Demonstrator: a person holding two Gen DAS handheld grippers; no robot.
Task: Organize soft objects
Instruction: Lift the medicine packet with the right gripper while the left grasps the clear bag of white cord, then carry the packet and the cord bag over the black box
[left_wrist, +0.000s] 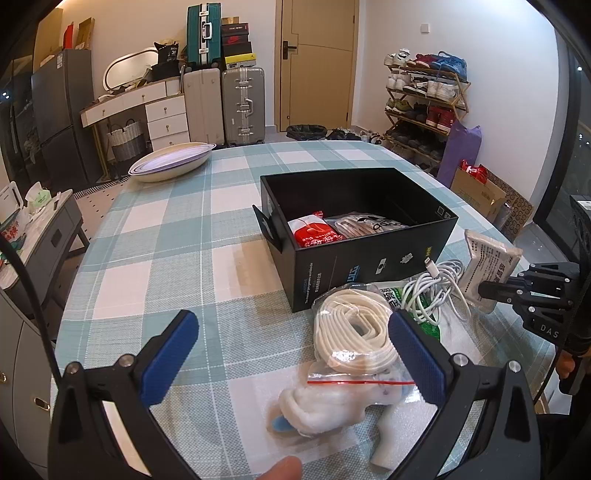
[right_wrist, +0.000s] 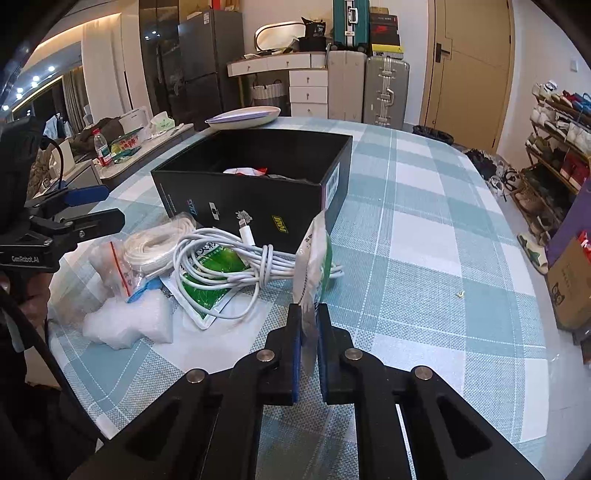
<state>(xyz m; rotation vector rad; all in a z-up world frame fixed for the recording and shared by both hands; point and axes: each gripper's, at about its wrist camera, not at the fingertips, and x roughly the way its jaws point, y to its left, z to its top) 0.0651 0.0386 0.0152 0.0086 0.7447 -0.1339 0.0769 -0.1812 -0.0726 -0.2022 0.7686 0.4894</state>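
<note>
A black box stands on the checked table and holds a red packet and a clear packet. My left gripper is open above a bagged white cord coil and a white foam wad. My right gripper is shut on a flat white sachet, held upright just off the table, right of the box; the sachet also shows in the left wrist view. A white charging cable lies on a green packet.
A stack of shallow plates sits at the table's far left edge. The box is in front of the right gripper. Suitcases, drawers and a shoe rack stand beyond the table. The left gripper appears at left.
</note>
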